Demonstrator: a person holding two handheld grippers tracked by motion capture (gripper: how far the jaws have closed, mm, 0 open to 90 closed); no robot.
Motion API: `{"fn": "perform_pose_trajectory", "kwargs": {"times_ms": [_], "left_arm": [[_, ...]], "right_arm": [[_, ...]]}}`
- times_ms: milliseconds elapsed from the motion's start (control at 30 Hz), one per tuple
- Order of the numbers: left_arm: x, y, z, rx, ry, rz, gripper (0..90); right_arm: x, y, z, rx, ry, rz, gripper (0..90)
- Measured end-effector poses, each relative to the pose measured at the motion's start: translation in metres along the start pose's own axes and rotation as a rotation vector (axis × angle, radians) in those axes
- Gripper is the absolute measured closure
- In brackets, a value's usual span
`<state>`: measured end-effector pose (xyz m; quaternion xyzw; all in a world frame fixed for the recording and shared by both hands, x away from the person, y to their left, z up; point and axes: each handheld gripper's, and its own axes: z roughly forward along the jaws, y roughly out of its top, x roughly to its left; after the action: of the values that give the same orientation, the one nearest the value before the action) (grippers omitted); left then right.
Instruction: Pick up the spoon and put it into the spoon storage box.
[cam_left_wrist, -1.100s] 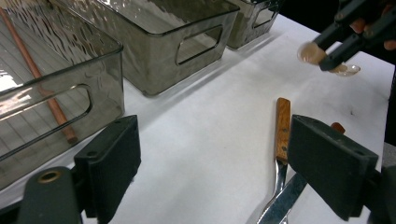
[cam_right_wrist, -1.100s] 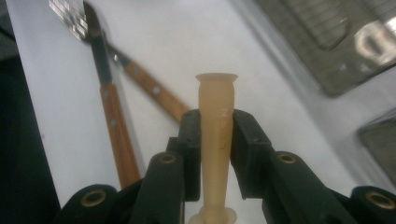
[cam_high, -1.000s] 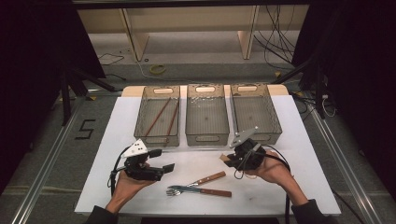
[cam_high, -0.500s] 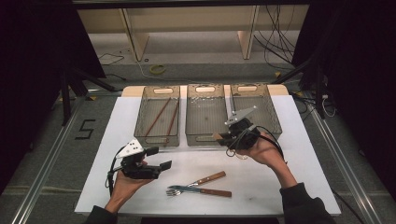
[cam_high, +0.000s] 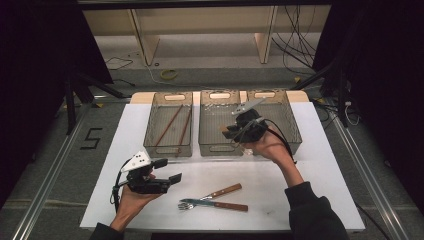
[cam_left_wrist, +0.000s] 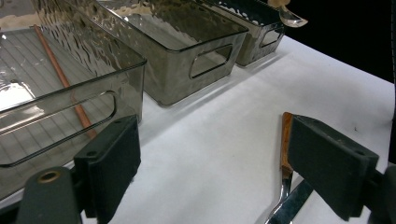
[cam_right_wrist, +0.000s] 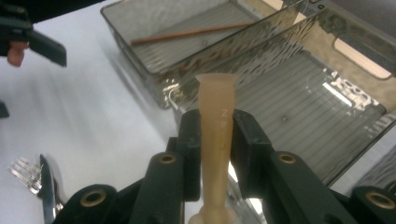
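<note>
- The right hand-held gripper (cam_right_wrist: 212, 135) is pinching a pale-handled spoon (cam_right_wrist: 215, 140) above the middle bin (cam_high: 218, 145).
- The left hand-held gripper (cam_left_wrist: 212, 158) is hovering, jaws spread, empty.
- The thin handle could be slipping and dropping outside.

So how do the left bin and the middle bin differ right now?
The left bin holds two thin brown sticks lying lengthwise; the middle bin looks empty. The right gripper, its jaws shut on a tan handle, is over the middle bin; nothing is over the left bin. Both are smoky clear rippled tubs with cut-out handles.
</note>
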<state>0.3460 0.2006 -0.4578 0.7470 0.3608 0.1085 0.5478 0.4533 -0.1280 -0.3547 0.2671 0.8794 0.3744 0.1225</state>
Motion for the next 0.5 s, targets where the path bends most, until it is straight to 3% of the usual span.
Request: {"fn": "perform_pose_trajectory", "kwargs": {"times_ms": [267,500], "left_arm": [[0.002,-0.001,-0.004,-0.010,0.004,-0.003,16.5],[0.000,-0.003,-0.002,0.000,-0.004,-0.001,16.5]], "right_arm": [[-0.009,0.019,0.010,-0.005,-0.020,0.020,75.3],[-0.017,0.023,0.020,-0.004,-0.026,0.049,75.2]]}}
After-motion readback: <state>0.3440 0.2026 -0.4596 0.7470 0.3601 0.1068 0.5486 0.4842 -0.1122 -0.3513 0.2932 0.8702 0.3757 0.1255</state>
